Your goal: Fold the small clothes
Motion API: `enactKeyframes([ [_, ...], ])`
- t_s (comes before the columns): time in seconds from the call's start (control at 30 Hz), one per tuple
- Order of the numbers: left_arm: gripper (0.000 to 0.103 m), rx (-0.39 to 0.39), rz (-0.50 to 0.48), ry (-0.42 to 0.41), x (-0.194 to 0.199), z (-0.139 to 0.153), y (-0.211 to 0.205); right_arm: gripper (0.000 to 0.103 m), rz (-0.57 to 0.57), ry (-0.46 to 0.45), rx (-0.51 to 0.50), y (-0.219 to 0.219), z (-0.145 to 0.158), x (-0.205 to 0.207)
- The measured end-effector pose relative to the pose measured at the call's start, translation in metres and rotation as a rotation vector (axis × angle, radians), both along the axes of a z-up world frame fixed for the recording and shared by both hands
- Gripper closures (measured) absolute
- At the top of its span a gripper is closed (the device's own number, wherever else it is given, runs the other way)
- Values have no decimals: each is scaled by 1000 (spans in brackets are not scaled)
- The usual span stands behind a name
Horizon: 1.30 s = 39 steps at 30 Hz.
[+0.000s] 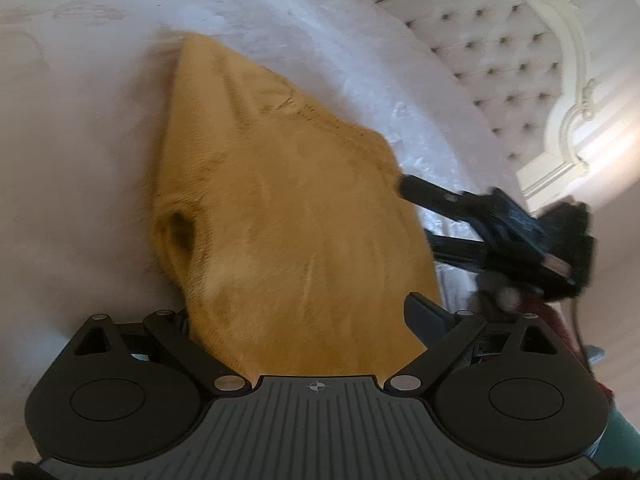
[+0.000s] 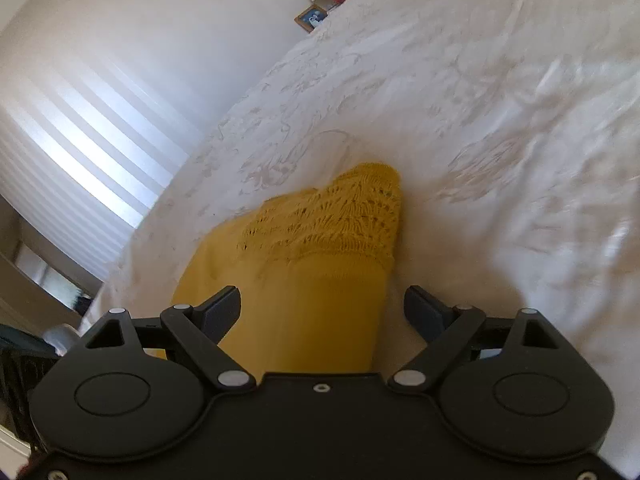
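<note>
A small mustard-yellow knitted garment lies on the white bedspread. In the right wrist view it shows a lacy open-knit end pointing away. My left gripper is open, its jaws wide apart over the near edge of the garment; the left finger is hidden by the cloth. My right gripper is open, the garment's near part lying between its two fingers. The right gripper also shows in the left wrist view, open at the garment's right edge.
A tufted headboard with a carved cream frame stands at the far right. A window blind is to the left, past the bed's edge. A nightstand with a framed picture sits at the far end.
</note>
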<state>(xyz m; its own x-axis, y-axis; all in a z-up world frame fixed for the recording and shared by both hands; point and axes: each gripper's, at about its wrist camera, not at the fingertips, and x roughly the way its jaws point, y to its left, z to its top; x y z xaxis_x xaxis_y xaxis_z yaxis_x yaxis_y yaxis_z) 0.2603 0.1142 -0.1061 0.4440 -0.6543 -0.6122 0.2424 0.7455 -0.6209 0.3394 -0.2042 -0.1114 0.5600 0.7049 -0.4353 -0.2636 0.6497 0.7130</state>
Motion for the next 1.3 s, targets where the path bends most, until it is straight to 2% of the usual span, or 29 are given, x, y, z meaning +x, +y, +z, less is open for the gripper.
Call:
enactKeyframes([
  [0.13, 7, -33, -22, -8, 4, -2, -3, 11, 16, 0, 91, 5, -11, 18],
  [0.2, 7, -46, -37, -11, 4, -3, -5, 13, 31, 1, 106, 9, -10, 25],
  [0.27, 8, -58, -54, -14, 2, -3, -3, 38, 47, 4, 91, 12, -8, 28],
  [0.3, 9, -67, -53, -12, 1, -3, -1, 56, 45, 19, 67, 12, -8, 29],
  [0.33, 22, -79, -40, -7, -1, -5, 2, 58, 40, 27, 46, 13, -8, 30],
  [0.37, 63, -87, -28, 5, -3, -6, 4, 59, 35, 22, 35, 14, -8, 28],
  [0.4, 85, -79, -13, 25, -3, -8, 5, 61, 26, 11, 23, 15, -5, 24],
  [0.43, 89, -76, -2, 36, -4, -9, 5, 62, 13, 5, 12, 16, -2, 20],
  [0.6, 90, -80, 4, -29, -22, 13, 5, 64, -17, -42, 8, 14, 33, -10],
  [0.8, 90, -88, -72, -106, -57, 58, -12, 65, -27, -97, -18, 0, 77, -68],
  [0.97, 90, -111, -137, -126, -92, 80, -28, 65, -51, -111, -9, -20, 101, -125],
  [1.17, 90, -125, -202, -150, -143, 91, -40, 65, -65, -116, 19, -37, 108, -185],
  [1.3, 90, -103, -230, -150, -177, 84, -45, 65, -65, -94, 26, -44, 100, -218],
])
